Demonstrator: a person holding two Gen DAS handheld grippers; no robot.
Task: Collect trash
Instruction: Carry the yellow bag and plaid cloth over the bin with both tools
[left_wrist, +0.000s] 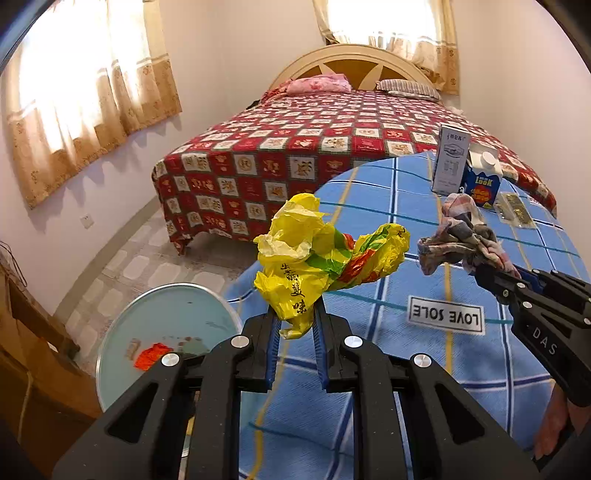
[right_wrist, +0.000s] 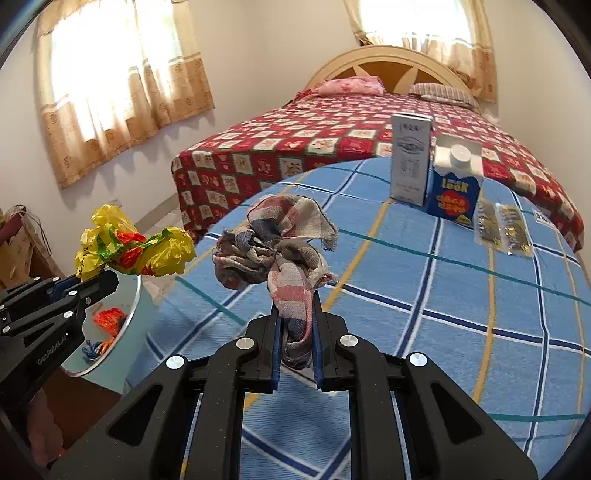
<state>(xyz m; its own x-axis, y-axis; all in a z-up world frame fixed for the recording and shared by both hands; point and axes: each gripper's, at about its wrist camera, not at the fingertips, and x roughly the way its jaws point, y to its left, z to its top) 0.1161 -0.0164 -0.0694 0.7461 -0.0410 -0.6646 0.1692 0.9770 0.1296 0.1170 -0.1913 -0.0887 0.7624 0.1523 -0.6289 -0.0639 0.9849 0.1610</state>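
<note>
The left gripper (left_wrist: 295, 321) pinches a crumpled yellow plastic bag (left_wrist: 317, 254), centre frame. The round bin (left_wrist: 122, 332) lies lower left, nearer this hand. The right gripper (right_wrist: 297, 328) clamps a bunched checked rag (right_wrist: 277, 243) over the blue checked cloth (right_wrist: 443, 295), farther from the bin.

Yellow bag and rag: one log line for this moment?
left hand-held gripper: shut on yellow bag | right hand-held gripper: shut on checked rag | bin: open
</note>
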